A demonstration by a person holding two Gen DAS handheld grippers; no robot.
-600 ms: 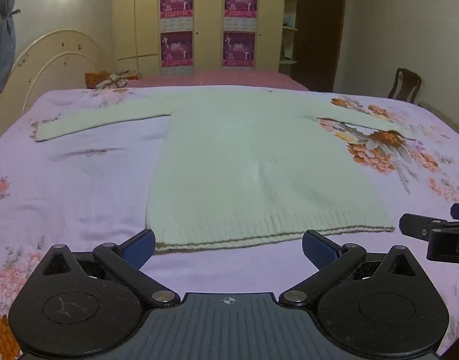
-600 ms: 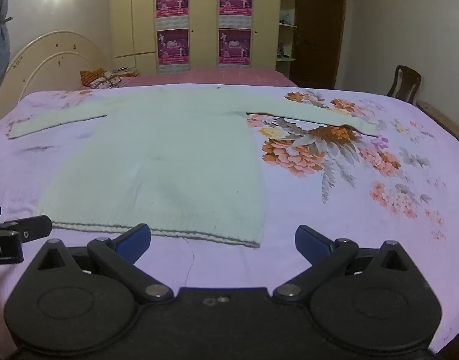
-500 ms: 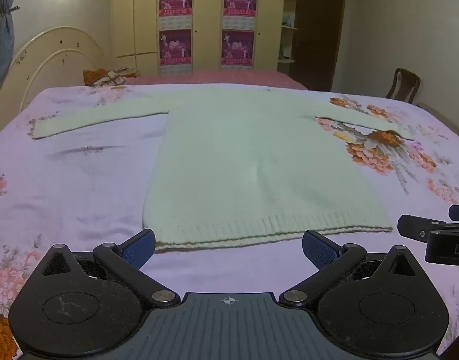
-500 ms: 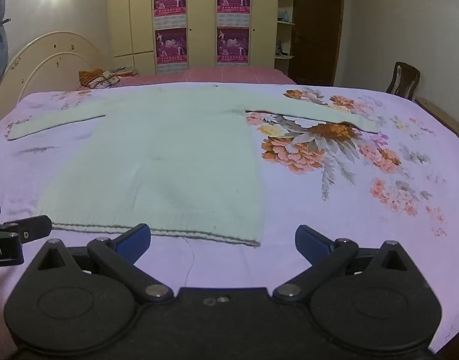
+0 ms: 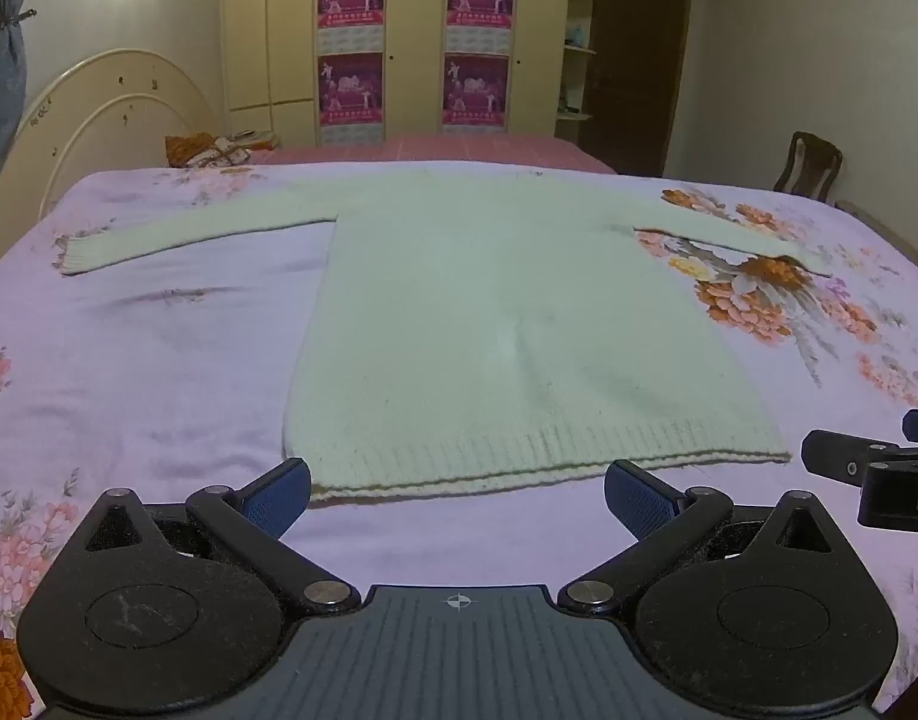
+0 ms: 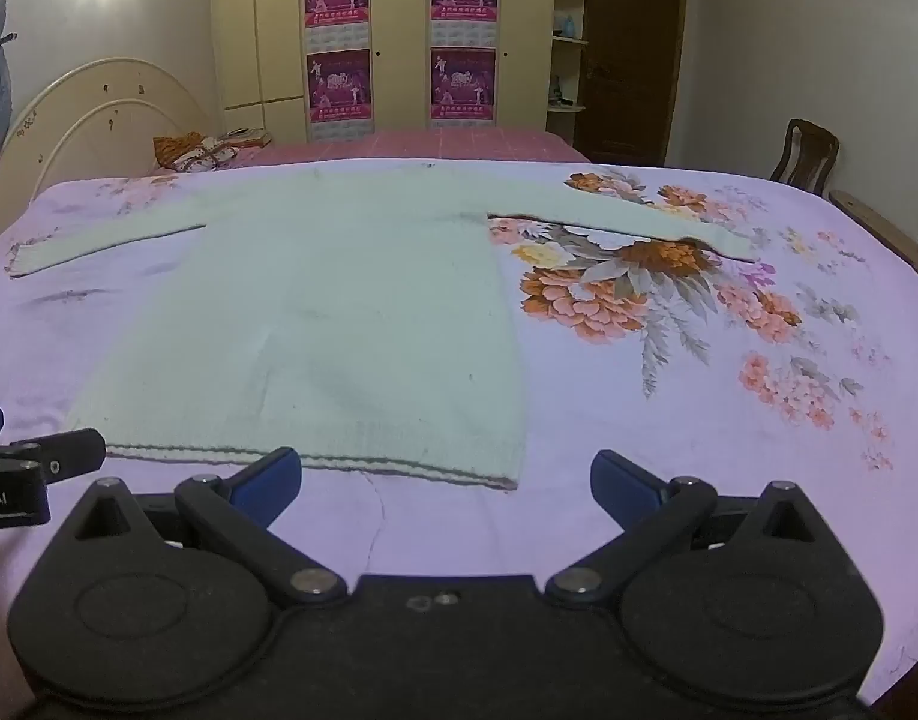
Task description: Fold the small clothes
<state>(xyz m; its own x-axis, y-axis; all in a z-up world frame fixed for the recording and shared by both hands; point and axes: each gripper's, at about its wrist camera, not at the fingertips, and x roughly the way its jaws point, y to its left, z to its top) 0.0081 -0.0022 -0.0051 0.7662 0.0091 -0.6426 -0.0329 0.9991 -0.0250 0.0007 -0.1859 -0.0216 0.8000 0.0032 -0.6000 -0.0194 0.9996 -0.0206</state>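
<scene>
A pale green knitted sweater (image 5: pixel 507 330) lay flat and unfolded on a bed (image 5: pixel 159 372) covered with a lilac floral sheet, its ribbed hem toward the cameras and both sleeves stretched outward toward the far corners. The left tongs (image 5: pixel 457 495) hovered low over the sheet just short of the hem, jaws spread wide and grasping nothing, their blue pads (image 5: pixel 277 497) clear of the knit. The right tongs (image 6: pixel 444 483) were likewise released and empty, poised just before the sweater's near right corner, one blue pad (image 6: pixel 266 485) beside the hem and the other over bare sheet. Each tool's black tip showed at the edge of the other's view, the two held side by side. Beyond the bed stood a cream curved headboard (image 5: pixel 99 114), a second bed with a pink cover (image 5: pixel 447 147), a cream wardrobe (image 5: pixel 399 36) hung with four magenta posters, a dark door (image 6: pixel 633 54) and a wooden chair (image 5: pixel 810 165).
</scene>
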